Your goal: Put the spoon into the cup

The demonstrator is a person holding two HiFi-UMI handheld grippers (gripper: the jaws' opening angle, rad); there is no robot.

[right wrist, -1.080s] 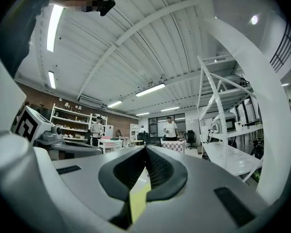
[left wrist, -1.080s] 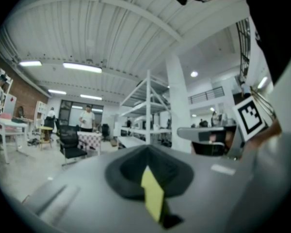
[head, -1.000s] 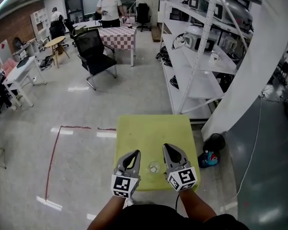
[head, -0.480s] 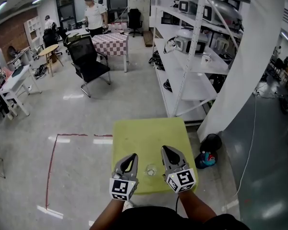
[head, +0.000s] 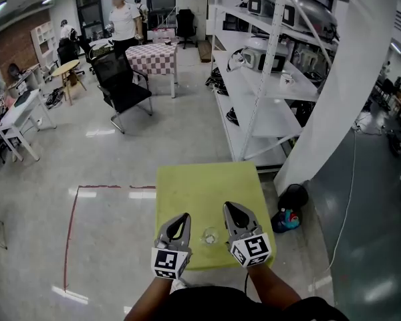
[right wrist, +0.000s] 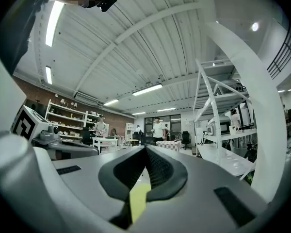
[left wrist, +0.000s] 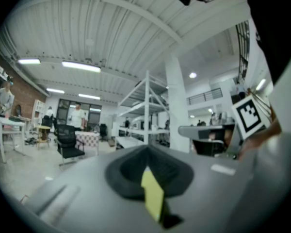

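A small clear glass cup (head: 210, 235) stands near the front edge of the yellow-green table (head: 204, 186). No spoon can be made out in any view. My left gripper (head: 181, 217) hovers just left of the cup, and my right gripper (head: 230, 207) just right of it. Both point away from me. In the left gripper view the left gripper (left wrist: 146, 147) has its jaws meeting at the tip with nothing between them. The right gripper (right wrist: 146, 148) in its own view looks the same, shut and empty. Neither touches the cup.
White shelving (head: 267, 79) and a white column (head: 341, 92) stand behind and to the right of the table. A black bag (head: 297, 198) and a coloured object (head: 287, 221) lie on the floor at the table's right. A red tape line (head: 73, 219) marks the floor on the left. A chair (head: 120, 79) and people are far back.
The head view has tilted slightly, so the table sits a little higher in frame. A person at the back has walked left. Both grippers stay beside the cup, still shut.
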